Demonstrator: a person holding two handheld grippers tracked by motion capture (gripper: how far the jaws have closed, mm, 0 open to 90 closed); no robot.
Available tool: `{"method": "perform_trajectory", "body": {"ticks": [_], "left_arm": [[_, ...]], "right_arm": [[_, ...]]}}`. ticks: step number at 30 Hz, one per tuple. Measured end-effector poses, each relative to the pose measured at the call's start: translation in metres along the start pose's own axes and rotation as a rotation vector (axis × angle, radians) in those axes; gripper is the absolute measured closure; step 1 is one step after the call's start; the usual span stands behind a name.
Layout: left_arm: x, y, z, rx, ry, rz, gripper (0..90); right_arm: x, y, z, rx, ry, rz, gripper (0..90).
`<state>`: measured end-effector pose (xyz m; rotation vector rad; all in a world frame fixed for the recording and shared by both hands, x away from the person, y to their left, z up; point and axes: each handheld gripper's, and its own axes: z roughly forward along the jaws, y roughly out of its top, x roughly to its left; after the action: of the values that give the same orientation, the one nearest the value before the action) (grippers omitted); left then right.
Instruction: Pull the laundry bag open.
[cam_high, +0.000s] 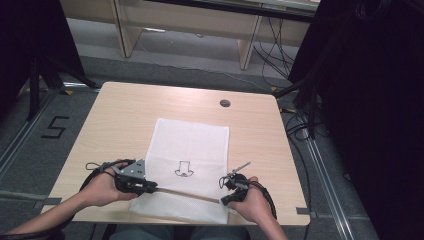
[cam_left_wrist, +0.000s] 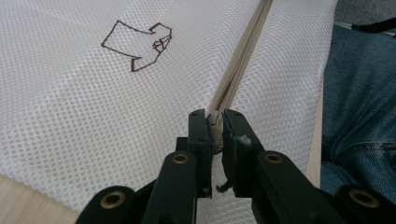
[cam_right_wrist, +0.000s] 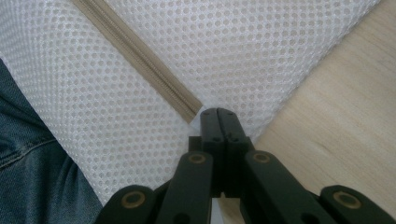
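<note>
A white mesh bag (cam_high: 190, 142) lies flat on the wooden table (cam_high: 120, 115), with a small dark outline drawing (cam_high: 184, 169) on it. A beige zipper (cam_high: 185, 194) runs across the bag near its front edge. My left gripper (cam_high: 154, 187) sits at the zipper's left end. In the left gripper view it (cam_left_wrist: 215, 122) is shut on the beige zipper end, and the zipper (cam_left_wrist: 243, 51) runs away from it. My right gripper (cam_high: 223, 201) is at the zipper's right end. There it (cam_right_wrist: 218, 114) is shut, pinching the bag's edge just past the zipper (cam_right_wrist: 140, 58).
A round cable hole (cam_high: 225, 103) sits at the back of the table. The person's jeans (cam_left_wrist: 359, 102) show just beyond the table's front edge. Bare wood (cam_right_wrist: 336, 107) lies right of the bag. Desks, cables and dark stands surround the table.
</note>
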<state>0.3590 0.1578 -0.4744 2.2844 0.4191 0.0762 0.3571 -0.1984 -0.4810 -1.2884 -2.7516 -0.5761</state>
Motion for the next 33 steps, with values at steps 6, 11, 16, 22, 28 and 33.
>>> {"method": "perform_trajectory", "body": {"ticks": [6, 11, 16, 22, 28, 33], "left_arm": [[0.0, -0.001, -0.003, -0.011, 0.014, -0.012, 81.8], [0.004, -0.005, -0.009, -0.002, 0.028, -0.012, 81.8], [0.002, -0.008, -0.01, -0.009, 0.024, -0.029, 81.8], [0.003, -0.011, -0.013, -0.02, 0.028, -0.044, 81.8], [0.005, -0.017, -0.019, -0.012, 0.044, -0.048, 81.8], [0.003, -0.018, -0.02, -0.017, 0.029, -0.042, 81.8]], "right_arm": [[0.002, 0.0, -0.001, 0.007, -0.001, 0.018, 90.0], [0.0, 0.0, 0.0, 0.0, -0.005, 0.001, 90.0], [0.003, 0.0, -0.001, 0.013, 0.004, 0.038, 90.0], [0.001, 0.0, 0.0, 0.002, -0.006, 0.011, 90.0], [0.001, 0.0, -0.001, 0.005, -0.014, 0.01, 90.0], [0.002, 0.0, -0.001, 0.01, -0.011, 0.019, 90.0]]}}
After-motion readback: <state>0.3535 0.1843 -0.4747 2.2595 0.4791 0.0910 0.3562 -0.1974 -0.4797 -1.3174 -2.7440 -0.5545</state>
